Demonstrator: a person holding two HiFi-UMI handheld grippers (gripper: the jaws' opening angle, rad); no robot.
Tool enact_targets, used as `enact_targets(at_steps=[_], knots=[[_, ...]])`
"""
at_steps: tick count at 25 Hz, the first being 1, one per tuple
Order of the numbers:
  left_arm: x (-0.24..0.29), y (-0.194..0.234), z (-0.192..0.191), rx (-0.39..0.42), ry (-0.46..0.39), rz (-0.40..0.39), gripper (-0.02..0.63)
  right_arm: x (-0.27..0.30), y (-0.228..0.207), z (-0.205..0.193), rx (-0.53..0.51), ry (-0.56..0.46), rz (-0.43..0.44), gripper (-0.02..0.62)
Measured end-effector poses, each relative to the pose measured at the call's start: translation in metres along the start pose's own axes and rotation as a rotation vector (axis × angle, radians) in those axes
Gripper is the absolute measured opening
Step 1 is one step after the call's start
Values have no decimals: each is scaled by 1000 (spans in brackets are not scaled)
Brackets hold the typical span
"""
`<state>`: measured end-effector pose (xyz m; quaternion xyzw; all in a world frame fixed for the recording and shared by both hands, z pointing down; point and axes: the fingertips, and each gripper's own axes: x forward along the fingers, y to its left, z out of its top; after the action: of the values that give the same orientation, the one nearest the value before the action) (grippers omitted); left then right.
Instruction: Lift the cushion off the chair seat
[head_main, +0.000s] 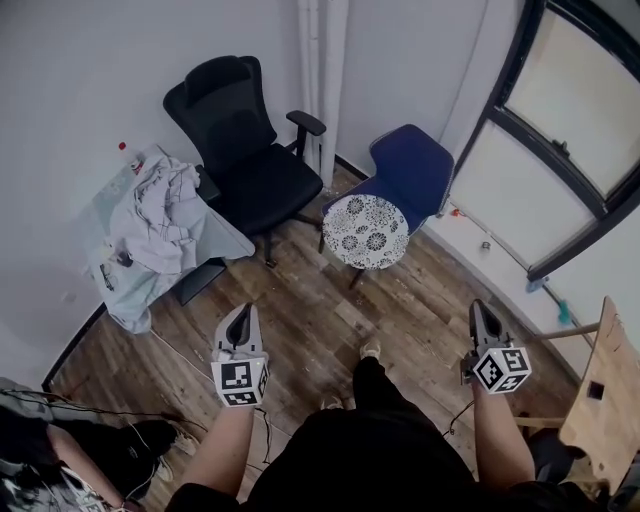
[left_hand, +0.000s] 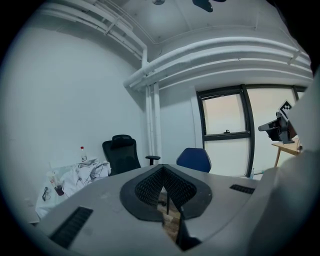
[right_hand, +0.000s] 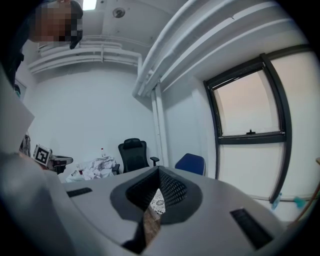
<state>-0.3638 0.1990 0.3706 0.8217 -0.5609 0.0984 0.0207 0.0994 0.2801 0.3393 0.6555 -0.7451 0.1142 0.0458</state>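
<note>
A round white cushion (head_main: 367, 230) with a dark floral print lies on the seat of the blue chair (head_main: 412, 165) by the wall corner. Both grippers are held well short of it, over the wooden floor, pointing toward the chairs. My left gripper (head_main: 240, 313) is at the lower left and its jaws meet at the tip with nothing between them (left_hand: 163, 170). My right gripper (head_main: 483, 309) is at the lower right, shut and empty (right_hand: 159, 171). A sliver of the cushion (right_hand: 157, 201) shows below the right jaws, and the blue chair (right_hand: 190, 162) stands beyond them.
A black office chair (head_main: 245, 150) stands left of the blue chair. A small table (head_main: 225, 240) with crumpled white clothing (head_main: 160, 215) is at the left wall. White pipes (head_main: 320, 80) run up the corner. A dark-framed window (head_main: 560, 130) is right; a wooden piece (head_main: 605, 390) stands at the lower right.
</note>
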Motion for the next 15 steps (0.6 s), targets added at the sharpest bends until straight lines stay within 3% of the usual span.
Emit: enact_targets(at_steps=[15], knots=[[35, 23, 6, 17, 30, 66, 3, 88, -9, 14, 14, -4, 70, 12]])
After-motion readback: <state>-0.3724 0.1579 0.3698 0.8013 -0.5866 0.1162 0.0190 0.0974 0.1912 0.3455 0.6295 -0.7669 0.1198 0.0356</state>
